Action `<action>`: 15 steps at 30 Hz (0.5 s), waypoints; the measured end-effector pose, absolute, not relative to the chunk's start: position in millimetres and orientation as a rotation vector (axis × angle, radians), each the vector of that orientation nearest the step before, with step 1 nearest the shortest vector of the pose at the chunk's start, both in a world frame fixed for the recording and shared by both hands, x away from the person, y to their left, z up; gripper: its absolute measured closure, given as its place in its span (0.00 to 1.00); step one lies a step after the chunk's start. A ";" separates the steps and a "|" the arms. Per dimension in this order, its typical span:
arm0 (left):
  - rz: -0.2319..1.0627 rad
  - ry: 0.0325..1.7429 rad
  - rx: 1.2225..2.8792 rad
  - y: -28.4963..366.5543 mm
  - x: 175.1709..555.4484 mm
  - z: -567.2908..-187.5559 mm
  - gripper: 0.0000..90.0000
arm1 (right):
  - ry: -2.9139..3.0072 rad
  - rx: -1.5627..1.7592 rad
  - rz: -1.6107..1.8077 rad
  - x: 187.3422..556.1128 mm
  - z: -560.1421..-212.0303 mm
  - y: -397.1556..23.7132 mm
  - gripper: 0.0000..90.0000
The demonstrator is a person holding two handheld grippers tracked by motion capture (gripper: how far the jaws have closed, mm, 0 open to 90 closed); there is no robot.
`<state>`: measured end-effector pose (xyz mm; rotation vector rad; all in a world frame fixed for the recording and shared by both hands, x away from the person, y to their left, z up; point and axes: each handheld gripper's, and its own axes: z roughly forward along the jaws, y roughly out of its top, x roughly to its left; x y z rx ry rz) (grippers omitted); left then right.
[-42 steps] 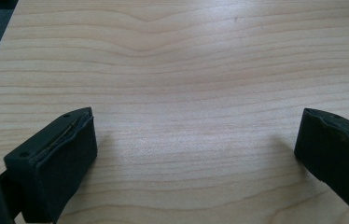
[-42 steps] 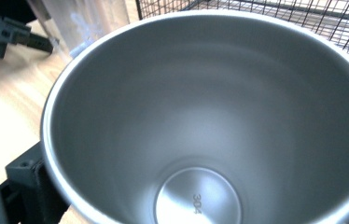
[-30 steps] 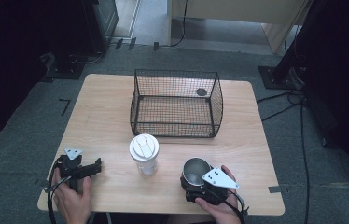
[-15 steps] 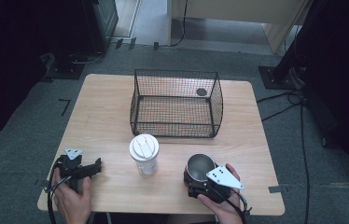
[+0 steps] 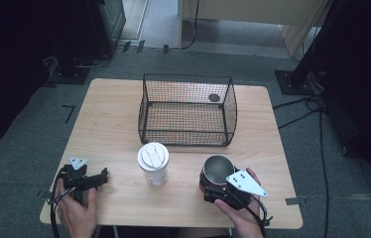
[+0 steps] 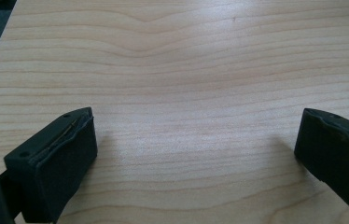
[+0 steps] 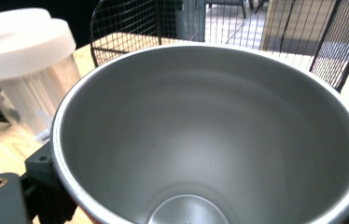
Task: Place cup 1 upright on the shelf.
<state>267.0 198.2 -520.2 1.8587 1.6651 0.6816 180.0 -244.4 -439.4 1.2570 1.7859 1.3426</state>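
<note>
Steel cup: the open metal cup (image 5: pixel 216 171) sits in the right claw (image 5: pixel 213 191) near the counter's front edge, at about 5 o'clock from the wire basket (image 5: pixel 187 110). In the right gripper view its grey bowl (image 7: pixel 210 135) looms large, mouth tipped toward the camera.

Right claw: clamped on the cup's lower body. Its jaws have just been closing a little, with the cup between them.

What changed: compared with a second ago, the cup and the right hand (image 5: pixel 240 210) stand slightly farther from the front edge and the cup's mouth reads larger and higher. I judge the cup has just been picked up off the counter (image 5: pixel 109 119).

Meaning for the work: the grasp looks finished and the carry has begun. The basket at 12 o'clock from the cup is the likely place for it, so the next move probably calls for more height to clear the near rim.

Left claw: released, jaws wide apart over bare wood in the left gripper view, one pad (image 6: pixel 65 158) low at the left. In the high view it (image 5: pixel 101 176) rests at the front left corner, unmoved over the last second.

Lidded cup: the clear cup with a white lid (image 5: pixel 153 162) stands upright between the two hands, at 9 o'clock from the steel cup, near but apart.

Risk: the smooth steel may slip if tilted further.
</note>
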 end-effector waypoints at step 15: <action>0.682 1.666 1.856 198.1 267.1 -520.3 0.00 | 1.660 1.196 1.342 196.3 -417.7 -241.9 0.08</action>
